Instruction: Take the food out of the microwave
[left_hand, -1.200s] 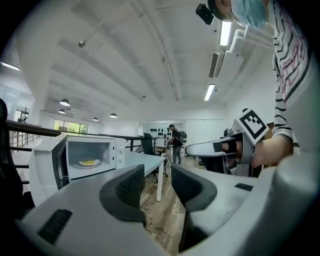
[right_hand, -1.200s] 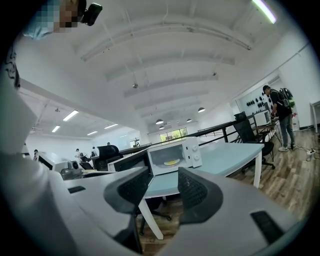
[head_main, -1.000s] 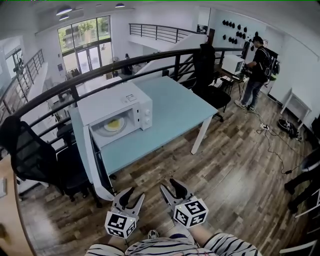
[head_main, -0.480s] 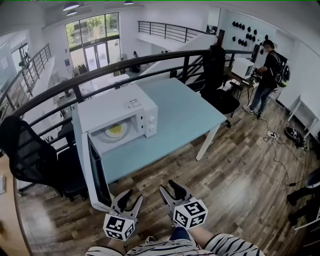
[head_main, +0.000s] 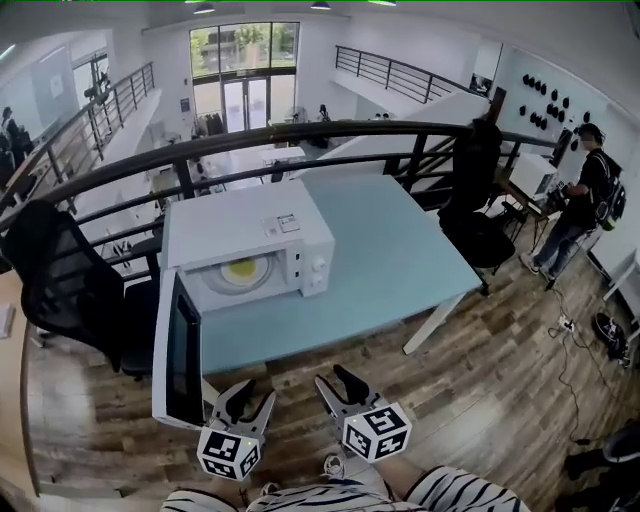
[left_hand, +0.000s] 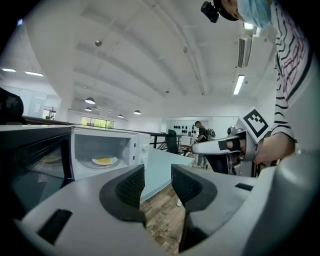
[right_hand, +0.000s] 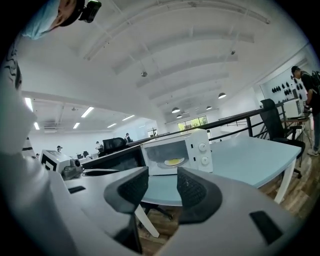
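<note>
A white microwave (head_main: 250, 225) stands on the left part of a light blue table (head_main: 400, 250), its door (head_main: 178, 350) swung wide open toward me. Inside lies yellow food (head_main: 241, 271) on a white plate, also seen in the left gripper view (left_hand: 104, 161) and the right gripper view (right_hand: 174, 162). My left gripper (head_main: 245, 398) is open and empty, just off the door's outer edge and short of the table. My right gripper (head_main: 338, 382) is beside it, open and empty too, over the wooden floor. Both point toward the microwave, well apart from it.
A black office chair (head_main: 60, 280) stands left of the table and another (head_main: 480, 190) at its far right. A dark railing (head_main: 300, 135) runs behind the table. A person (head_main: 585, 200) stands at a desk far right. The white table leg (head_main: 440, 320) angles down at the right.
The view has swung round so the microwave's open front sits more central and nearer. Both grippers have travelled along with it, side by side, their jaws unchanged.
</note>
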